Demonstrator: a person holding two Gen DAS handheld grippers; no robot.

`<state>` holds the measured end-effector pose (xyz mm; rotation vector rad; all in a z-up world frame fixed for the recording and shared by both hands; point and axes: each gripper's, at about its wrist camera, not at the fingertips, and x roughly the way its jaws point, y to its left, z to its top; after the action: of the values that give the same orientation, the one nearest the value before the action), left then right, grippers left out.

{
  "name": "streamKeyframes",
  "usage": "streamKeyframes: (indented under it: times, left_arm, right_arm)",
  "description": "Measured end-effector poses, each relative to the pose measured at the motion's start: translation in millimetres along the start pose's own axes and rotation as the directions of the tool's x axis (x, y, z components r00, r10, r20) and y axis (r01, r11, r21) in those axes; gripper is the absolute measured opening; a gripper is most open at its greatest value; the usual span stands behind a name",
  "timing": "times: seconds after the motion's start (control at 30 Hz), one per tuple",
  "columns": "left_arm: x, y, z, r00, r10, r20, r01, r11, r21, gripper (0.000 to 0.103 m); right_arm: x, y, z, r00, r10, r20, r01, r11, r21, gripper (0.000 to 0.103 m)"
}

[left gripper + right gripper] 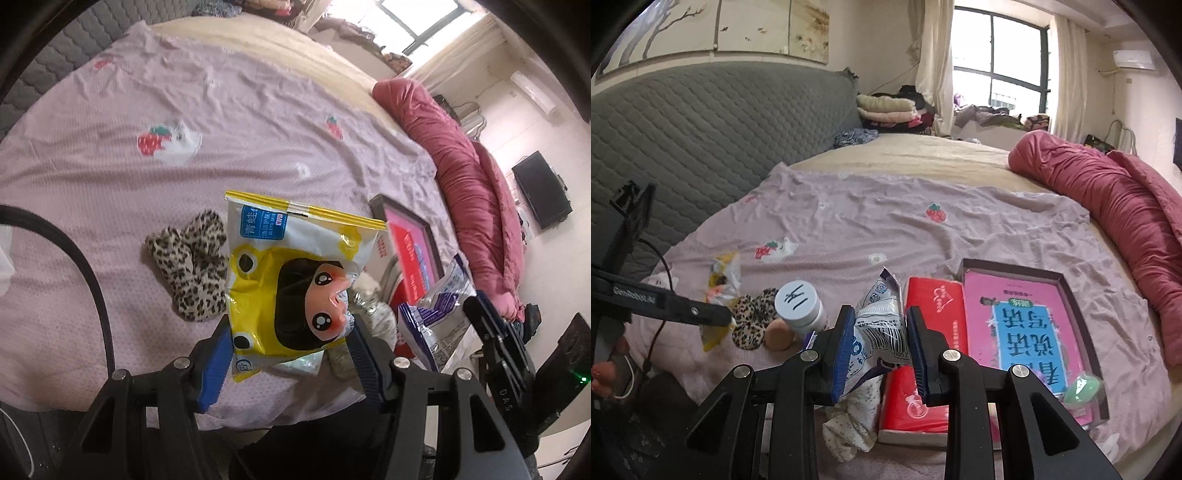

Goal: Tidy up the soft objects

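Blue-padded left tongs (291,354) angled down pinching yellow packet (295,280), right tongs (881,350) gripping white pouch (881,328)

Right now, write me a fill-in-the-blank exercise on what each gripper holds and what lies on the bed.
1. The left gripper is shut on a ____ and white packet with a cartoon face.
2. The right gripper grips a white packet printed with a ____.
3. The leopard-print cloth lies on the ____ sheet.

Missing words: yellow; barcode; pink
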<state>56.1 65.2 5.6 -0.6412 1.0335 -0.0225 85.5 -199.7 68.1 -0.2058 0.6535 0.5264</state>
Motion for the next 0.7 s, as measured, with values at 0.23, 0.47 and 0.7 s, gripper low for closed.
streamKeyframes:
  times: [0.23,0.47,0.7]
  left_arm:
    - [-31.4,-13.2,13.7,0.997,0.006,0.075,-0.007,1.0,0.019,0.06]
    - [-37.8,-43.5,12.7,0.997,-0.015,0.081,0.009,0.997,0.08,0.06]
    - [-32.6,-79.4,4.4,0.997,-0.027,0.069,0.016,0.987,0.16,0.06]
  right_arm:
    - [-14.3,-7.4,10.3,0.999,-0.025,0.045,0.024,1.0,0.018,0.029]
    - [-28.8,-17.4,13.5,0.996,-0.053,0.071,0.051,0.998,0.034,0.029]
    - [-44.3,-33.3,15.4,0.991,-0.091,0.098,0.084,0.994,0.071,0.029]
